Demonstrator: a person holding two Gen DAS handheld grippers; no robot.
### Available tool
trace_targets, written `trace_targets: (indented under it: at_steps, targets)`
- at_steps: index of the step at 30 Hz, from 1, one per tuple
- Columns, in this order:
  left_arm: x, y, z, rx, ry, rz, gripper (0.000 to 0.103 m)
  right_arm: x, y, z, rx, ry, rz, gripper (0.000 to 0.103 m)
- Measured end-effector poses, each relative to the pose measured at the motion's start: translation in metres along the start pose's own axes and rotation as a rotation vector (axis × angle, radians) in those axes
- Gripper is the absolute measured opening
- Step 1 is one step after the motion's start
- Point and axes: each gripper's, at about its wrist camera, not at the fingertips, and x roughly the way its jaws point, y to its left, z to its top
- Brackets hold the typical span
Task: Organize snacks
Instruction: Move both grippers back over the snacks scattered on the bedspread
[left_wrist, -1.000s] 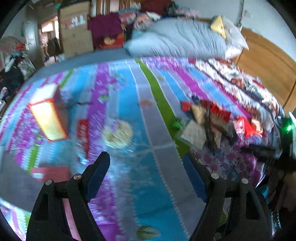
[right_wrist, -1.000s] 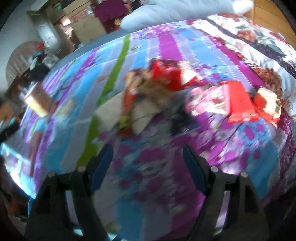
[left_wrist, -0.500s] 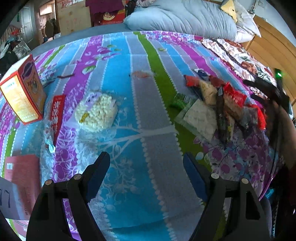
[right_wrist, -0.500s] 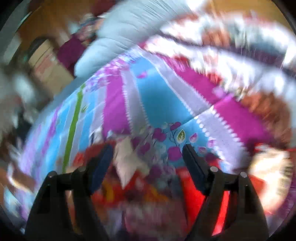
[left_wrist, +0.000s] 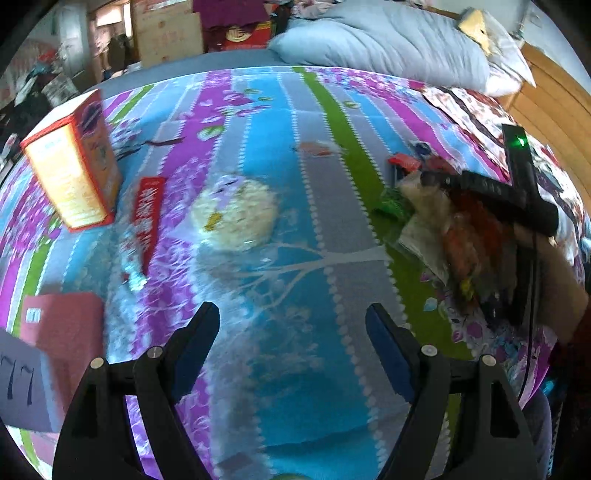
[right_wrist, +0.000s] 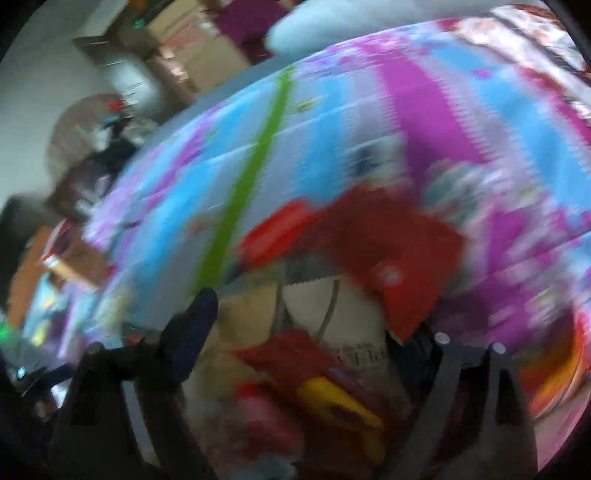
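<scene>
Snacks lie on a striped bedspread (left_wrist: 280, 184). In the left wrist view an orange box (left_wrist: 72, 170) stands at the left, beside a red packet (left_wrist: 147, 218) and a clear bag of pale puffs (left_wrist: 234, 214). A pile of packets (left_wrist: 454, 229) lies at the right, with the right gripper's black body (left_wrist: 517, 192) over it. My left gripper (left_wrist: 291, 343) is open and empty above the bedspread. In the blurred right wrist view my right gripper (right_wrist: 306, 332) is open, low over the pile, with red packets (right_wrist: 391, 254) and a white packet (right_wrist: 332, 306) between its fingers.
A pink box (left_wrist: 62, 332) and a grey card (left_wrist: 18, 391) lie at the lower left. A grey duvet roll (left_wrist: 376, 44) and pillows lie at the head of the bed beside a wooden headboard (left_wrist: 554, 103). Cardboard boxes (left_wrist: 166, 33) stand beyond the bed.
The right gripper has swung down onto the pile of packets, its view heavily blurred. The left gripper has shifted slightly and stays open above the bedspread.
</scene>
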Motion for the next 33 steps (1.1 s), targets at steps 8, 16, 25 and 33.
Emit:
trace_targets:
  at_steps: [8, 16, 25, 33]
  targets:
    - [-0.017, 0.031, -0.018, -0.072, -0.010, 0.053, 0.083, 0.011, 0.118, -0.032, -0.246, 0.058, 0.081, 0.084]
    - [-0.029, 0.036, -0.028, -0.071, -0.028, 0.052, 0.083, -0.092, 0.125, -0.007, -0.218, -0.148, 0.195, 0.081]
    - [-0.027, 0.027, -0.050, -0.059, -0.008, -0.012, 0.083, -0.123, 0.092, -0.100, -0.225, 0.027, 0.018, 0.080]
    - [-0.027, 0.019, -0.057, -0.045, -0.009, -0.079, 0.083, -0.068, 0.134, -0.154, -0.417, 0.131, -0.030, 0.079]
